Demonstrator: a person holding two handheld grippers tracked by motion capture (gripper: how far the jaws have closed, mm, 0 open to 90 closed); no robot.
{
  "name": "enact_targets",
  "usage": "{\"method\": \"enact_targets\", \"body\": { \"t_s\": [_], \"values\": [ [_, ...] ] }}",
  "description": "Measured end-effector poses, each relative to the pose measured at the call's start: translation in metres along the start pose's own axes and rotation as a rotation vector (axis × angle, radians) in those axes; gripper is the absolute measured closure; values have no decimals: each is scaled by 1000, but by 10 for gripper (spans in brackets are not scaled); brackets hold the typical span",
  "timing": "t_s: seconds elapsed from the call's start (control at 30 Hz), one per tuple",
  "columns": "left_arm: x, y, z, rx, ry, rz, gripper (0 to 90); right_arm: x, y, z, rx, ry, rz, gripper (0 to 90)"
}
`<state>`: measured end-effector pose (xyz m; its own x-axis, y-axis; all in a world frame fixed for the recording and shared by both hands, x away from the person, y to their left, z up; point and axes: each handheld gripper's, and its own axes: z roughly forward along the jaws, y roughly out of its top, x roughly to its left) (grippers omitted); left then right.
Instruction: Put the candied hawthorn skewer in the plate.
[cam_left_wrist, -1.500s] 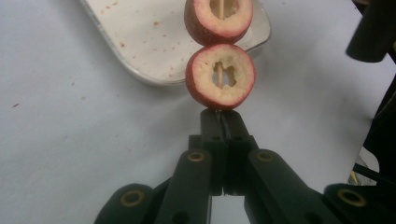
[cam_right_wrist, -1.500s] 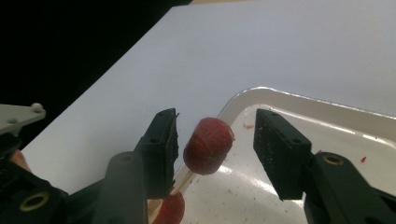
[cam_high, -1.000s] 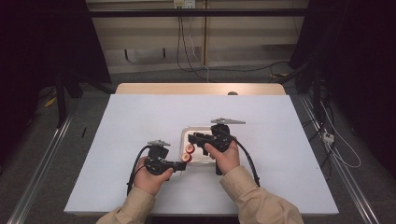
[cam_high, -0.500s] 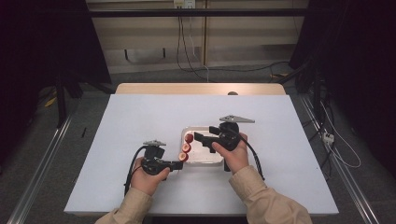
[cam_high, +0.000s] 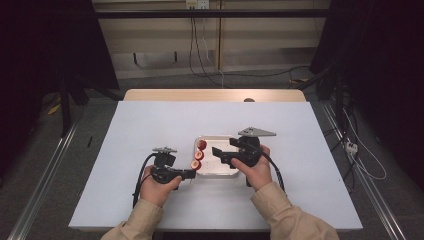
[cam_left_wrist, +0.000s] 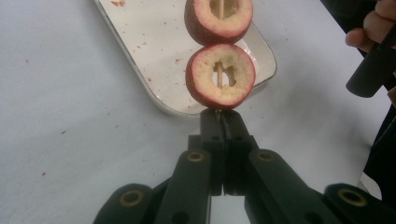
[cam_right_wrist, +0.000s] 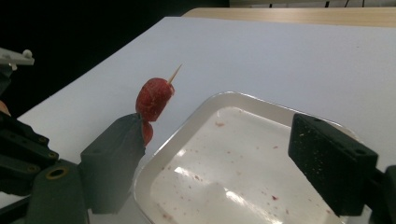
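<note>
White tabletop (cam_high: 150, 125) under a dark surround, with cables along the far floor; entries run left to right. Item one: left gripper (cam_high: 191, 174), held low near the table's near edge, jaws clenched on the base of a thin wooden skewer (cam_left_wrist: 218, 77). Item two: two hollowed red fruit halves (cam_left_wrist: 220, 74) threaded on that skewer, cut faces toward the left gripper's camera, the stick's bare tip (cam_right_wrist: 174, 73) rising beyond the farther piece; the fruit hangs over the left rim of the tray. Item three: shallow metal tray (cam_high: 218, 172), speckled with red crumbs and juice, no loose fruit seen in it. Item four: right gripper (cam_high: 216, 151), hovering over the tray just right of the skewer, jaws released and having just been opening, nothing between them. Step in hand, as judged: the second piece appears seated on the stick and the right gripper has let go. Next move, as judged: either fetch a further piece or set the skewer down, the left grip staying firm so the stick does not roll or tip.
</note>
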<state>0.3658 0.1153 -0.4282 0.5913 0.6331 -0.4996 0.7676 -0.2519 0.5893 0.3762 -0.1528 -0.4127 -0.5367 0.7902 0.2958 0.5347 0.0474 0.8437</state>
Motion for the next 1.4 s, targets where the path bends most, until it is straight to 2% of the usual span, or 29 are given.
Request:
{"method": "enact_targets", "body": {
  "t_s": [0.13,0.33,0.4,0.57,0.67,0.7,0.73,0.77,0.83,0.9,1.0,1.07,1.13,1.27,1.4],
  "values": [
    [0,8,5,-14,12,-6,899,-6,-4,-9,-2,-5,-1,179],
    [1,25,21,-1,31,-16,898,-18,-9,-27,-20,-32,9,180],
    [3,29,27,13,53,-13,898,-21,-10,-30,-26,-36,11,180],
    [4,35,39,25,58,-27,898,-25,-11,-34,-30,-35,17,182],
    [4,36,47,28,78,-18,895,-26,-12,-34,-29,-34,19,182],
    [4,36,48,13,88,-11,884,-26,-13,-34,-28,-33,18,181],
    [4,36,48,6,89,-4,822,-26,-13,-35,-32,-33,17,181],
    [3,36,48,-3,86,-5,744,-26,-14,-35,-33,-36,13,180],
    [2,35,44,-4,79,5,740,-27,-15,-36,-25,-38,8,178],
    [2,33,37,-20,61,6,712,-28,-17,-38,-20,-41,5,178],
    [4,30,24,-38,55,11,665,-28,-20,-40,-15,-44,-1,178],
    [7,26,15,-61,32,1,625,-28,-22,-41,-13,-43,-4,178],
    [10,22,6,-75,13,15,607,-28,-25,-43,-6,-42,-16,174],
    [18,12,-9,-114,18,15,542,-28,-31,-49,2,-48,-46,168],
    [25,4,-20,-115,27,31,507,-29,-37,-54,11,-48,-59,161]
  ]
}}
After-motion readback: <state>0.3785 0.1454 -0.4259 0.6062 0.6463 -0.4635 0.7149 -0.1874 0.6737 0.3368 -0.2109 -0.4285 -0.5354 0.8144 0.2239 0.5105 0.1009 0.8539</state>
